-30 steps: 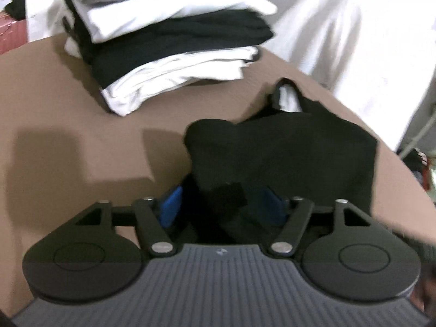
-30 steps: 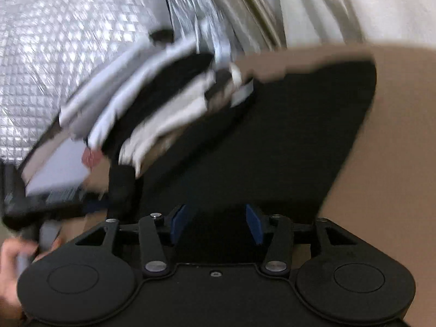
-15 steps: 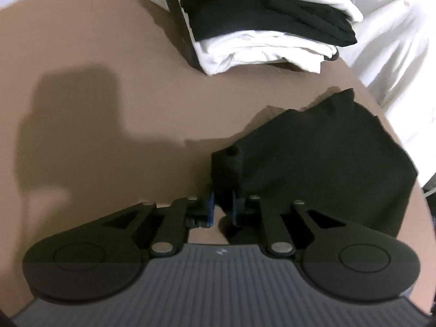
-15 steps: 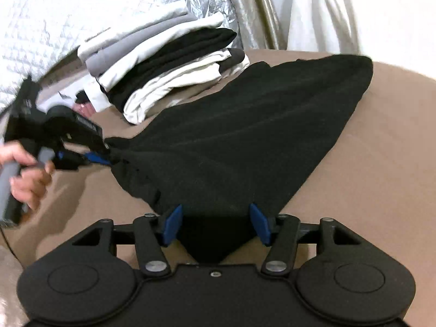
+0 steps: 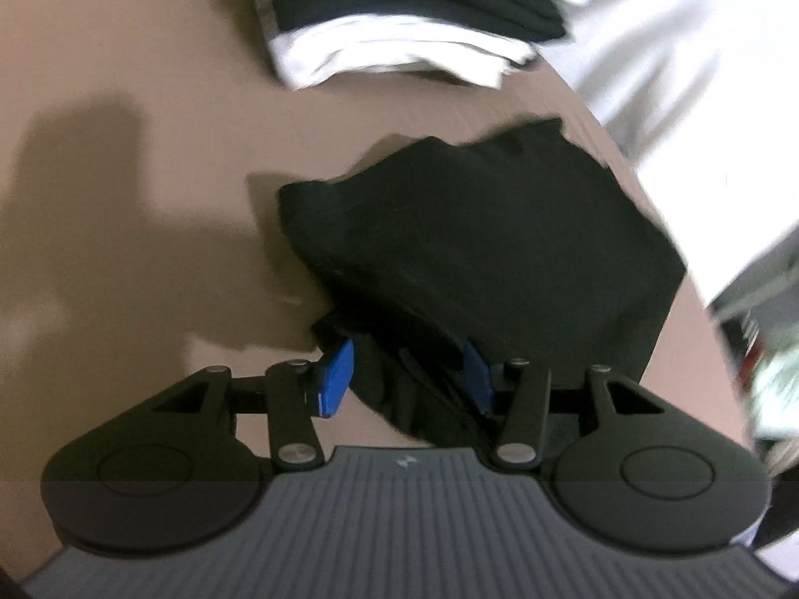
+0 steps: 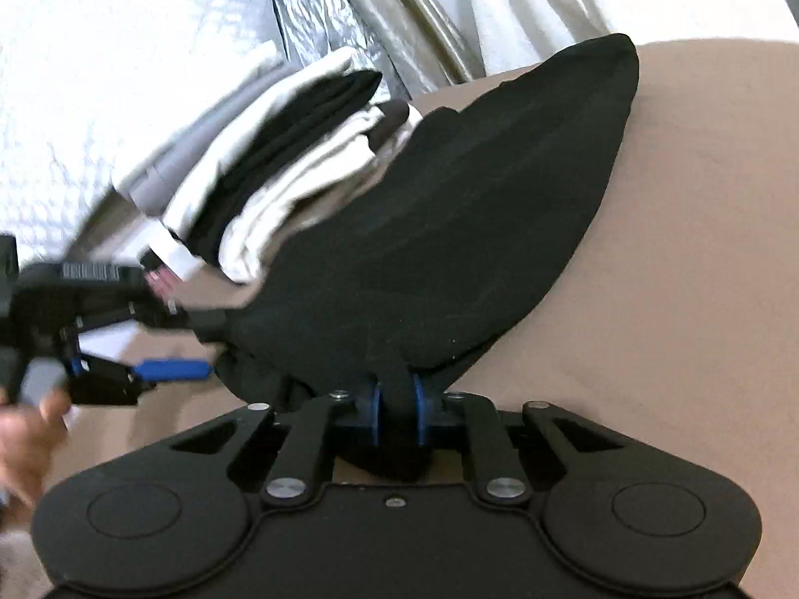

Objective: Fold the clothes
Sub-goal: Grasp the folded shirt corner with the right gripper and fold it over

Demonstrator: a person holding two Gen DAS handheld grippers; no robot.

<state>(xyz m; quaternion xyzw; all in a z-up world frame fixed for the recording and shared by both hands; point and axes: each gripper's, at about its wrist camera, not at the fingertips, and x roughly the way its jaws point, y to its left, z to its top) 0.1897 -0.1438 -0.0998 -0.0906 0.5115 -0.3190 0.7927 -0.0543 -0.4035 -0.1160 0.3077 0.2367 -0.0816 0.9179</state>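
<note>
A black garment (image 5: pixel 479 249) lies partly folded on the brown table (image 5: pixel 125 249); it also shows in the right wrist view (image 6: pixel 449 249). My left gripper (image 5: pixel 407 374) is open, its blue pads either side of the garment's near edge; it also shows in the right wrist view (image 6: pixel 165 344) at the garment's left corner. My right gripper (image 6: pixel 398 412) is shut on a bunched near corner of the black garment.
A stack of folded white, black and grey clothes (image 5: pixel 409 15) stands at the back of the table, also in the right wrist view (image 6: pixel 259 169). White cloth (image 5: pixel 699 75) hangs beyond the table's right edge. A quilted silver sheet (image 6: pixel 125 50) is behind.
My left gripper was shut on the garment's corner half a second ago and has opened. My right gripper was open around the near corner and has shut on it.
</note>
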